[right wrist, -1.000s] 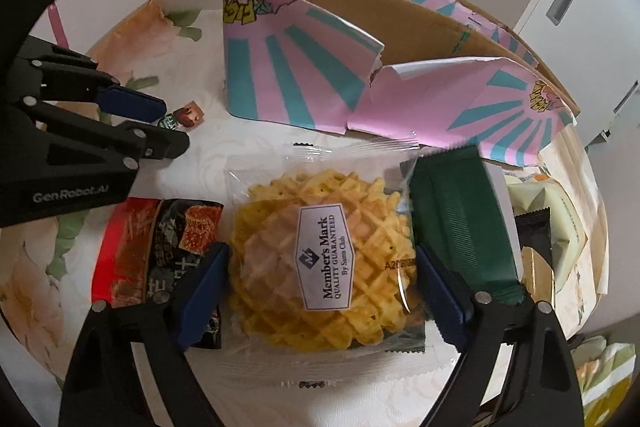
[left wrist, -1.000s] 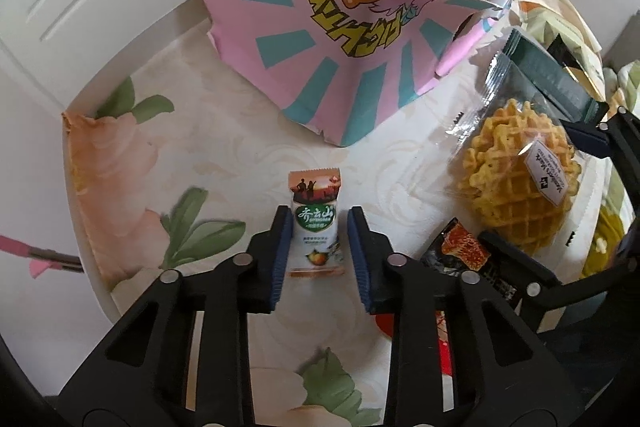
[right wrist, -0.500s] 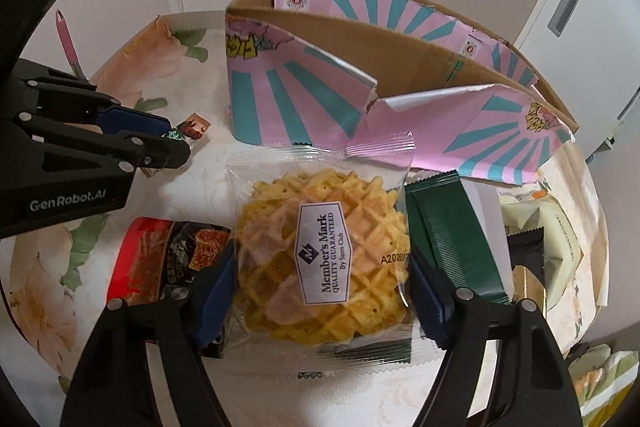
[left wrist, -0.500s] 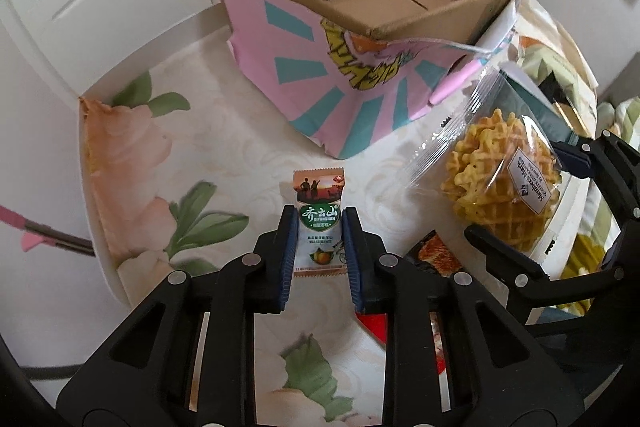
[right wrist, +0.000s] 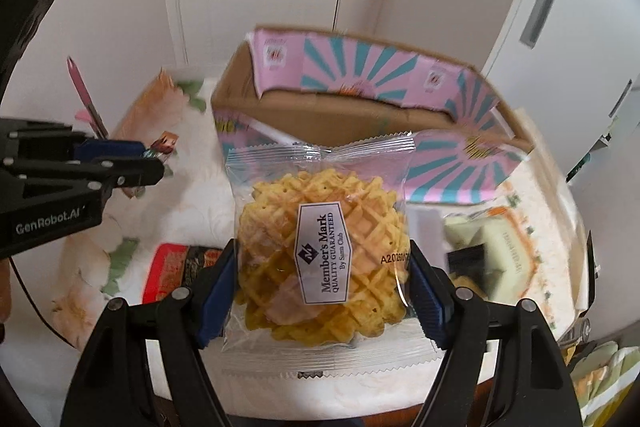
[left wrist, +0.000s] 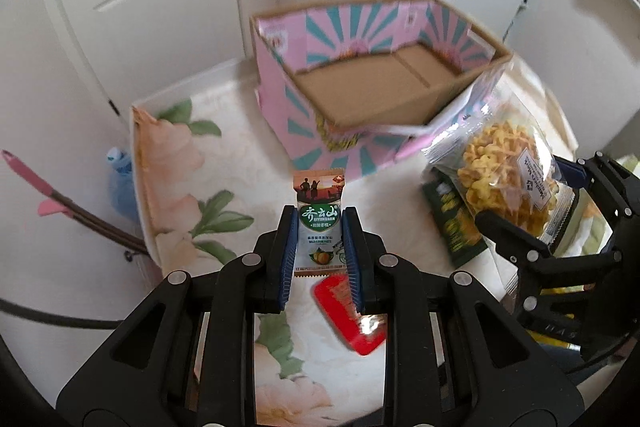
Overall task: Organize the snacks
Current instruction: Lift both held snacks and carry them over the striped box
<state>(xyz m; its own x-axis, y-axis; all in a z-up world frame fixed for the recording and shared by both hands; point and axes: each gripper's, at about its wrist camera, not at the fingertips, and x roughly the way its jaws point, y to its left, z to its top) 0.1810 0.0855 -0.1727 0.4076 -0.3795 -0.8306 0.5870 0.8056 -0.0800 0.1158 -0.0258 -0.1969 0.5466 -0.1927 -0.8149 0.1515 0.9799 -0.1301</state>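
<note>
The left gripper (left wrist: 320, 239) has its jaws clamped on the long edges of a small green-and-white snack sachet (left wrist: 320, 227), held in the air in front of the pink-and-teal cardboard box (left wrist: 384, 83). The right gripper (right wrist: 320, 279) has its jaws clamped on the sides of a clear waffle packet (right wrist: 324, 251), also held up on the near side of the box, whose open top shows a bare cardboard floor. Below, near the box, a red snack pack (left wrist: 352, 311) and a dark green packet (left wrist: 452, 223) lie on the floral table (left wrist: 248, 163). The waffle looks brittle, so a hard squeeze could crack it, and its slick film could slide out. With both loads bound for one opening, the grippers might collide, or the raised near flap could snag a packet.
</note>
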